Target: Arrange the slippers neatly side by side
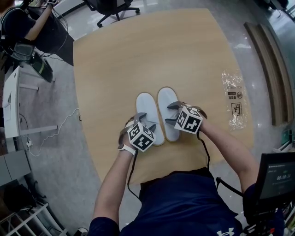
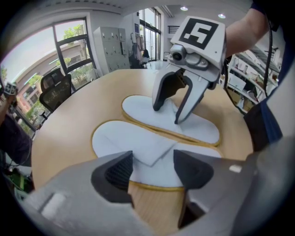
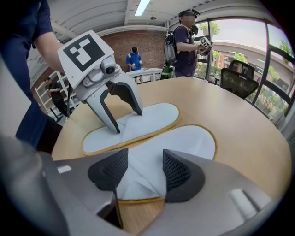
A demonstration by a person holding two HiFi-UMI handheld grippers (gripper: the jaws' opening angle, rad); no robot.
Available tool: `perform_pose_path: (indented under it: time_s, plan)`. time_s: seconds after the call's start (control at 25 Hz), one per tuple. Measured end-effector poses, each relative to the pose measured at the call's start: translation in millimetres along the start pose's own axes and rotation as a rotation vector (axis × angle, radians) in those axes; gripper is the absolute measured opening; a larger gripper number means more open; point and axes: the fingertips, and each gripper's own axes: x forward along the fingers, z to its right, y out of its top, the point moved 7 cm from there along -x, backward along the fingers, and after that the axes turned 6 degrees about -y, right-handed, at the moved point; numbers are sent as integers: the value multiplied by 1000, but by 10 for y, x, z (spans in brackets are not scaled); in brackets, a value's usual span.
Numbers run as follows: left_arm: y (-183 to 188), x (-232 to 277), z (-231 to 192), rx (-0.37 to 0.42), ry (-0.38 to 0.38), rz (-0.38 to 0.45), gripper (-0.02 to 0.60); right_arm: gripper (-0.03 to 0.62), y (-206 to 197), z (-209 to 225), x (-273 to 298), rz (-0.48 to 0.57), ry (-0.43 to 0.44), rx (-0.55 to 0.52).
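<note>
Two flat white slippers with yellow rims lie side by side, touching, on the wooden table (image 1: 138,55). My left gripper (image 1: 146,121) hangs open over the heel half of the left slipper (image 1: 146,108). Its jaws (image 2: 152,168) straddle that slipper's folded strap (image 2: 138,145) without pressing on it. My right gripper (image 1: 171,114) stands open over the right slipper (image 1: 167,102). Between its jaws (image 3: 145,170) shows the white strap of that slipper (image 3: 193,140). Each gripper view shows the other gripper (image 2: 168,115) (image 3: 124,120) with its tips down on its slipper.
A clear plastic bag (image 1: 234,99) lies near the table's right edge. A black office chair (image 1: 110,9) stands beyond the far edge, and a seated person (image 1: 32,27) is at the upper left. A monitor (image 1: 276,177) sits at the lower right. People (image 3: 186,44) stand behind the table.
</note>
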Motion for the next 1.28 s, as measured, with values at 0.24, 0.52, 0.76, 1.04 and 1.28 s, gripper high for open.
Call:
perform_pose_path:
  time_s: [0.24,0.52,0.76,1.04,1.28]
  plan:
    - [17,-508,-46,-246,46,213,259,224,202,80,-396,248,-49,285]
    - [32,-1156,180,-562,33,604,94,62,196,-55,-896,438,-113,517]
    - [249,-1397,561,-508,22,767,2,11,265,-320,-1200,570,-148,627]
    - [526,-1486,711,-292,92,782,2,11,588,-516,-1533,684,-289,474]
    - [510,-1467,685,-324,72,785,2,11,602,-528,-1611,701,-319,489]
